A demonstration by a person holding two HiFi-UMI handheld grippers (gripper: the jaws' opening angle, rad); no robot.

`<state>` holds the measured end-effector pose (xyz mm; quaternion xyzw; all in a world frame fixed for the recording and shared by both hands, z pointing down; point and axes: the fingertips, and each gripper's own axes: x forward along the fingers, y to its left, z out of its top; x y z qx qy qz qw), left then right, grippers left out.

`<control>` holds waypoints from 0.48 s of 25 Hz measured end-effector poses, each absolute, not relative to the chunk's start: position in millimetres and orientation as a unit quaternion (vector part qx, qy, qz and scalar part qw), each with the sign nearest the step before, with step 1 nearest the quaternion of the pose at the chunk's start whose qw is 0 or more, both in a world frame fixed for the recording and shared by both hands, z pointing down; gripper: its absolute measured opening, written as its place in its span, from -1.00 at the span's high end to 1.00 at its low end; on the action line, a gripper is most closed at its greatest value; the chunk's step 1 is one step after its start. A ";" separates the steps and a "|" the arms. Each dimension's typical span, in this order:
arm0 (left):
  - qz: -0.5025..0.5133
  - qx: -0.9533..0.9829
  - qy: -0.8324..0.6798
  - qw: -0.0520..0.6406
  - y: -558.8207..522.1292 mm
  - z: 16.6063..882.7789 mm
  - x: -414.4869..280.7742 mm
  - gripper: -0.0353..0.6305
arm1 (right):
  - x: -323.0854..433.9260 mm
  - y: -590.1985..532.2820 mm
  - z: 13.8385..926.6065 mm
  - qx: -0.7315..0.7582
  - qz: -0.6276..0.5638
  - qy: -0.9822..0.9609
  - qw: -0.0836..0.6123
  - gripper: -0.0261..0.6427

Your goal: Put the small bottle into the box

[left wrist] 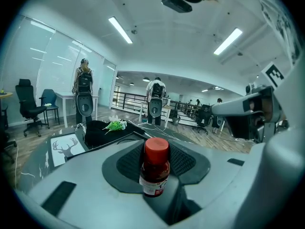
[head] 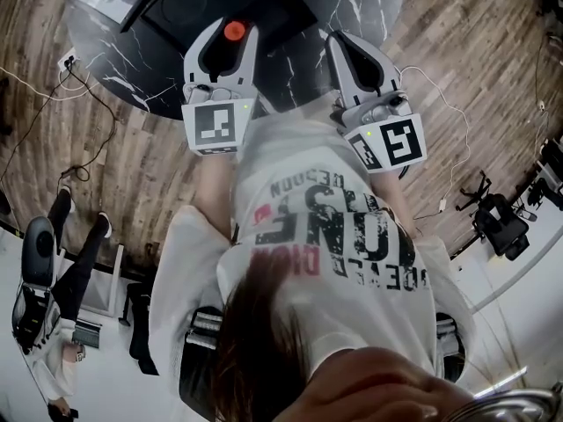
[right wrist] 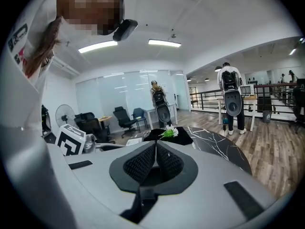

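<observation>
- While the left gripper [left wrist: 156,152] clamps the small bottle [left wrist: 155,174] at lower centre, short of the black box [left wrist: 100,131], a slackening grip could drop it early.
- Right gripper [right wrist: 155,157], jaws pressed together empty, cannot catch it.

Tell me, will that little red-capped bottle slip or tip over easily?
Probably stiff: the small bottle shows no dent in the left claw. Its smooth, glossy sides might slip, though the ribbed pads should help. Tall and narrow, it could tip or roll if nudged.
</observation>
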<state>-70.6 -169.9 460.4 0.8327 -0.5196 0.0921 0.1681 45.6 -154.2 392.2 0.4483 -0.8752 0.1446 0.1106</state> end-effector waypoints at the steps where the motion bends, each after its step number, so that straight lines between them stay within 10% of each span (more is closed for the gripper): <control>1: 0.093 0.833 -0.519 0.169 -169.9 461.8 -70.3 0.45 | 45.5 -154.4 392.7 0.448 0.145 -0.875 0.111 0.90; 12: 0.111 0.835 -0.509 0.179 -164.8 483.7 -63.6 0.45 | 50.7 -148.7 398.3 0.459 0.153 -0.867 0.118 0.90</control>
